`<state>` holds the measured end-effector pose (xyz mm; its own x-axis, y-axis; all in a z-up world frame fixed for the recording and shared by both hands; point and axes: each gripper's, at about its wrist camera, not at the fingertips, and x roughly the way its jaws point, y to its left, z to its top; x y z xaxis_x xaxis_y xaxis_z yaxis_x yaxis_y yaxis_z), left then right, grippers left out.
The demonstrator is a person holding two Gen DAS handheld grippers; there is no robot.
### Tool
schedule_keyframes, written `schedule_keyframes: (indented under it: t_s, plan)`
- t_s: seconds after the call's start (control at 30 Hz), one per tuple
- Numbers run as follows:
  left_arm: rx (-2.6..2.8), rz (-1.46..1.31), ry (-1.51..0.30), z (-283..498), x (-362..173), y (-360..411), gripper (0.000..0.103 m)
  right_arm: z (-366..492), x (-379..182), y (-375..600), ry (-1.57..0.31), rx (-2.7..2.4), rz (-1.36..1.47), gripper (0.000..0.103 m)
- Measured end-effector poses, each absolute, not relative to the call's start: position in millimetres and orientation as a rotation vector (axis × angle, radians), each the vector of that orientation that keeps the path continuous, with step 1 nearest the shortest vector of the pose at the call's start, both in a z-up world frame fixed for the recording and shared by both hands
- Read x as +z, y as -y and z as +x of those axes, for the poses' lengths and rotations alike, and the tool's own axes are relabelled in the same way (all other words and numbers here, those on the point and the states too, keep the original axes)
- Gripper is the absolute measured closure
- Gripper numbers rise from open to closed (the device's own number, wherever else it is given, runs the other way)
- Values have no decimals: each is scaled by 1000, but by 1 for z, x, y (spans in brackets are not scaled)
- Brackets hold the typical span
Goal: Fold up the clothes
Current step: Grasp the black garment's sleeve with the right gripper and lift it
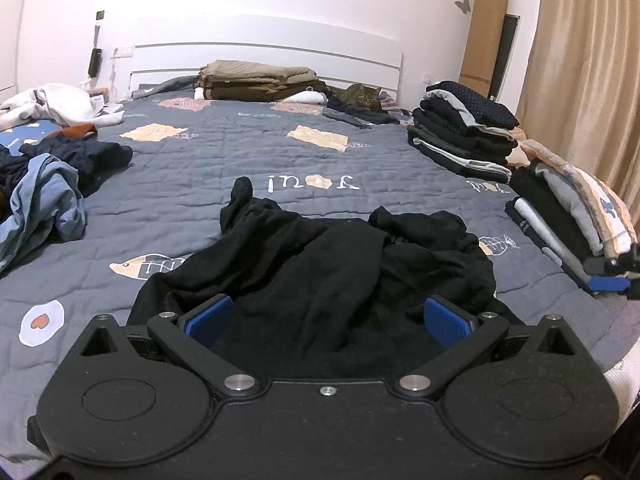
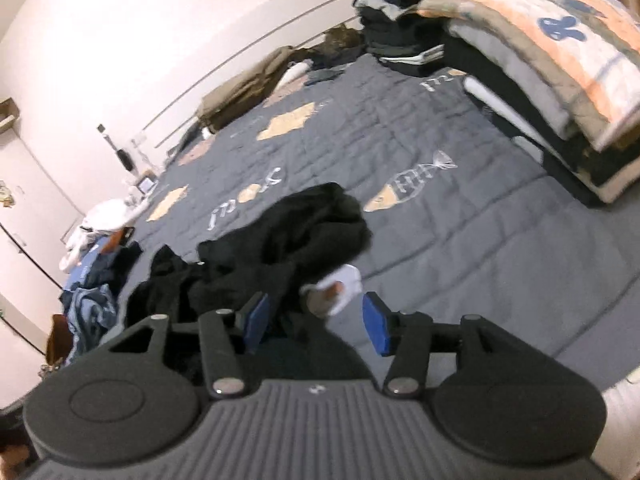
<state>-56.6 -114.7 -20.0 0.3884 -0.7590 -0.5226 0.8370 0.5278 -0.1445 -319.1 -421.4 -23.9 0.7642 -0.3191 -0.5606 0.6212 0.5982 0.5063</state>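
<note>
While both my left gripper (image 1: 328, 318) and right gripper (image 2: 316, 322) stand spread and empty over the crumpled black garment (image 1: 320, 264) lying just ahead on the bed (image 1: 240, 148), I judge spreading it flat comes next, needing two corner pinches.

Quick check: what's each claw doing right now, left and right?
Left claw: open, empty, over the black garment.
Right claw: open, holding nothing.
</note>
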Motion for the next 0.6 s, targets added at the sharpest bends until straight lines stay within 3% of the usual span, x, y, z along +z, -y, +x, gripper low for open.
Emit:
schedule_keyframes:
  t_s: [0.6]
  plan:
    - [-984, 145, -581, -47, -22, 117, 0, -166, -24, 423, -569, -453, 457, 41]
